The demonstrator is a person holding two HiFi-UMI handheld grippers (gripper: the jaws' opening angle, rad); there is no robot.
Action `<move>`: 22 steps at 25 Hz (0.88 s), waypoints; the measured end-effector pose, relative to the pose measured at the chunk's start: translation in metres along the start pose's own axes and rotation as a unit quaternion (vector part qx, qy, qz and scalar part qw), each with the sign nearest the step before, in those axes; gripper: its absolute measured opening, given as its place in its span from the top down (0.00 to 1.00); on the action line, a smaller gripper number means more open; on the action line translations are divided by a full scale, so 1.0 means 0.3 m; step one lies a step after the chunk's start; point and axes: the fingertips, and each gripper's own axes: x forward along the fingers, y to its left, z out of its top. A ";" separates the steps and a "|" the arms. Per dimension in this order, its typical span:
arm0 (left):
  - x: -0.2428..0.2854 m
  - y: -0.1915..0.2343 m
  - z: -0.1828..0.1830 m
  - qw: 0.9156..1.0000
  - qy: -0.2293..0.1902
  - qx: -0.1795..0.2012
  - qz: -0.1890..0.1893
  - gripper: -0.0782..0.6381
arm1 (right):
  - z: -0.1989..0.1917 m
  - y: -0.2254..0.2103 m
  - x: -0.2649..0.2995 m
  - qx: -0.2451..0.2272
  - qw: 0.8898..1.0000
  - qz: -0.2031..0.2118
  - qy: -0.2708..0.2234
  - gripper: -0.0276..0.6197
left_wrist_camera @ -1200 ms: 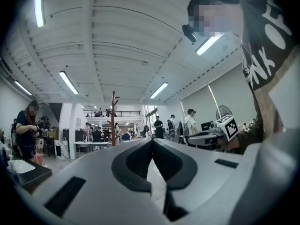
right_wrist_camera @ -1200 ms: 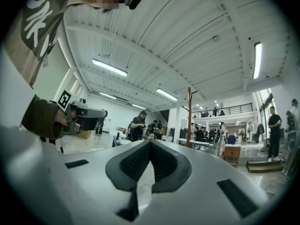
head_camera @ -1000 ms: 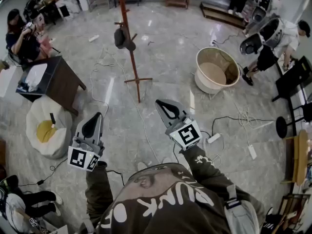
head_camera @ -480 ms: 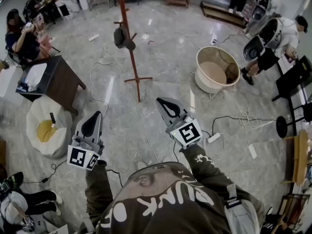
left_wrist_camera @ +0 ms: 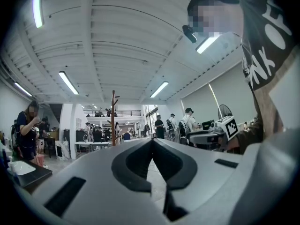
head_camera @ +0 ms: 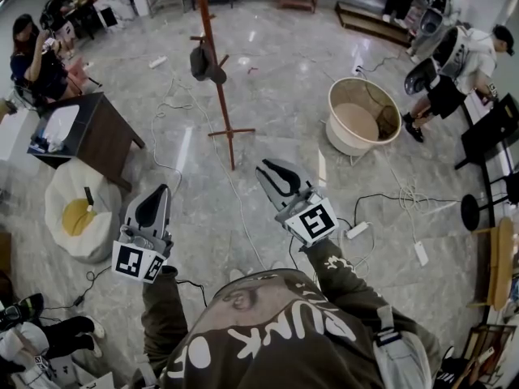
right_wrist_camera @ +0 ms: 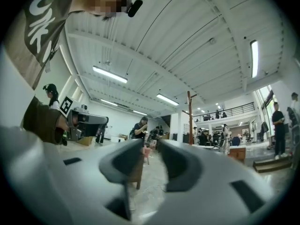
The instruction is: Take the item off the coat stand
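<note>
A red-brown coat stand rises from the marble floor ahead of me, with a dark item hanging from a peg on its left side. The stand also shows far off as a thin pole in the left gripper view and as a pole in the right gripper view. My left gripper is held low and short of the stand, shut and empty. My right gripper sits beside it to the right; its jaws are opening, a narrow gap shows, and nothing is between them.
A round beige tub stands to the right of the stand. At the left are a dark table and a white beanbag. Cables and a power strip lie across the floor. Several people stand or sit around the edges.
The right gripper's jaws have parted a little. Both grippers stay at about the same place; the left one has not changed.
</note>
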 end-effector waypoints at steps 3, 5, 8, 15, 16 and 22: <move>0.002 -0.004 0.001 1.000 0.001 0.001 0.001 0.89 | -0.018 0.019 0.016 0.019 0.999 0.033 0.011 0.20; 0.009 -0.007 0.002 1.000 0.002 0.001 0.000 0.89 | -0.021 0.016 0.020 0.009 0.999 0.035 0.013 0.10; 0.015 -0.016 -0.002 1.000 0.004 0.001 0.000 0.89 | -0.026 0.009 0.011 0.002 0.999 0.034 0.017 0.06; 0.041 -0.045 -0.001 1.000 0.008 0.003 -0.001 0.89 | -0.040 -0.021 -0.020 0.006 0.999 0.030 0.018 0.06; 0.047 -0.055 -0.001 1.000 0.009 0.003 -0.001 0.89 | -0.042 -0.030 -0.030 0.009 0.999 0.031 0.018 0.06; 0.094 -0.105 -0.026 1.000 0.015 0.002 0.003 0.89 | -0.069 -0.089 -0.069 0.015 0.999 0.031 0.014 0.06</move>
